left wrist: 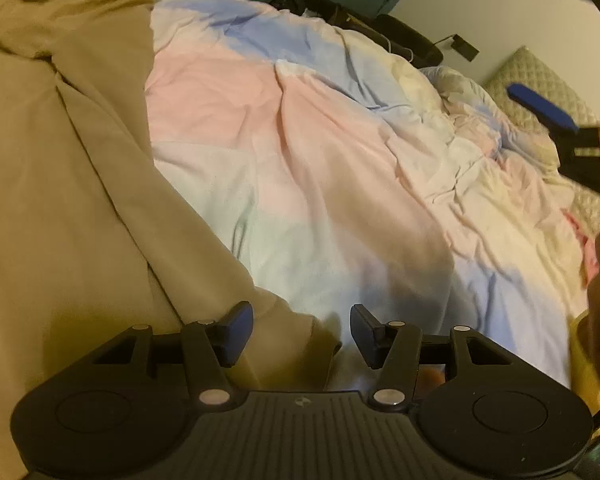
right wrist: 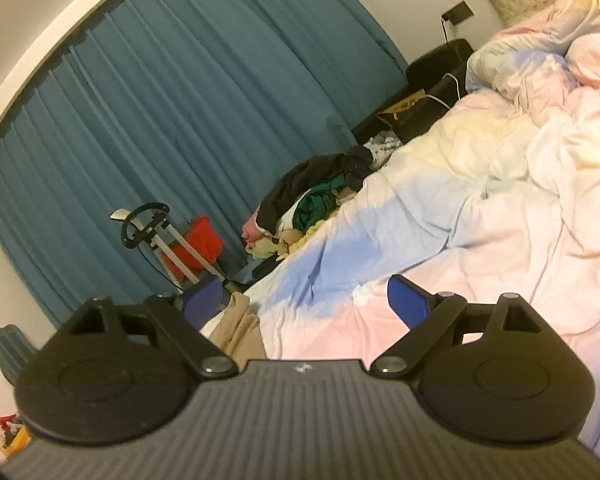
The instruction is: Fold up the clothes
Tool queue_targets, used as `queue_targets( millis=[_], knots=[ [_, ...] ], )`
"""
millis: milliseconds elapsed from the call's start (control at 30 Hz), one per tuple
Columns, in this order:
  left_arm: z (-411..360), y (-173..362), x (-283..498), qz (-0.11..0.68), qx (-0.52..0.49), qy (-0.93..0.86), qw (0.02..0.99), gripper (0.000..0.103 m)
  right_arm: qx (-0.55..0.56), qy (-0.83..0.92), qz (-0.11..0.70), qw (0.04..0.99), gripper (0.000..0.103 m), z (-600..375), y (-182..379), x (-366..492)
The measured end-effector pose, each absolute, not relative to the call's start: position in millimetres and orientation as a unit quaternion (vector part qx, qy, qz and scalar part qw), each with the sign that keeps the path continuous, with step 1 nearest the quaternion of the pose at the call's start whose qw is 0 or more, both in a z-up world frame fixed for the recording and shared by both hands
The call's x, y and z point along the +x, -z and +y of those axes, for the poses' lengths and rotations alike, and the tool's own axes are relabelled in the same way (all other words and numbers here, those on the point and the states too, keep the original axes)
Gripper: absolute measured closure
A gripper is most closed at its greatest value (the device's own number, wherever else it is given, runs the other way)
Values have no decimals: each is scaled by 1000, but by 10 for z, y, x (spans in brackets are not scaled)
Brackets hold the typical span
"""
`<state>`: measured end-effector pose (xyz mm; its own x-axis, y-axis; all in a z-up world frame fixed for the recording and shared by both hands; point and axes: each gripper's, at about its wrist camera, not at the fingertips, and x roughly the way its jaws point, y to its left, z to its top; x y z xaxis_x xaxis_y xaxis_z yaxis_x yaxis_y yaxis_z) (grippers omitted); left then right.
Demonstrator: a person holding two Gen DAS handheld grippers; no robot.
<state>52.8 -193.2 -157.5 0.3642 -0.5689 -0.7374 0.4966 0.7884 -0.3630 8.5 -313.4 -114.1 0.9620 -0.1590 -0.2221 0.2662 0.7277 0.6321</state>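
Note:
A tan garment [left wrist: 60, 168] lies spread over the left side of the bed's pastel duvet [left wrist: 300, 152]. One sleeve runs down to its cuff [left wrist: 296, 336], which lies between the open fingers of my left gripper [left wrist: 302, 336]. My right gripper [right wrist: 308, 304] is open and empty, hovering over the duvet [right wrist: 480, 220]. A small part of the tan garment [right wrist: 240, 332] shows by its left finger. The right gripper's blue fingertip [left wrist: 540, 108] also shows at the right edge of the left wrist view.
A pile of dark, green and pink clothes [right wrist: 316, 200] lies at the far edge of the bed. Teal curtains [right wrist: 180, 100] hang behind. A trolley with a red bag [right wrist: 192, 248] stands by the curtain. A quilted headboard [left wrist: 540, 80] is at the right.

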Motion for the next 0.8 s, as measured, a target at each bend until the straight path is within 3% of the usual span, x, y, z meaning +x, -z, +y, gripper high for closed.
queue_targets(
  millis=[33,67,100,167,367,567,800],
  knots=[
    [-1944,1596,502,458,-30,323,828,59,347,114,78,928,12,-3110,1139,99],
    [-1956,1617,477,453,-22,324,830,70,344,113,80,929,12,-3086,1137,112],
    [-1973,1623,462,451,-16,326,831,88,340,113,82,930,12,-3063,1135,124],
    [-1967,1623,463,453,-16,325,830,98,336,113,86,931,12,-3037,1141,131],
    [-1702,1308,407,430,-38,330,839,100,335,117,86,931,12,-3029,1150,98],
    [-912,857,216,416,-89,322,846,100,312,94,90,941,12,-2894,1083,119],
    [-81,1108,132,491,-135,243,826,100,262,67,146,952,12,-2529,1090,275]
  ],
)
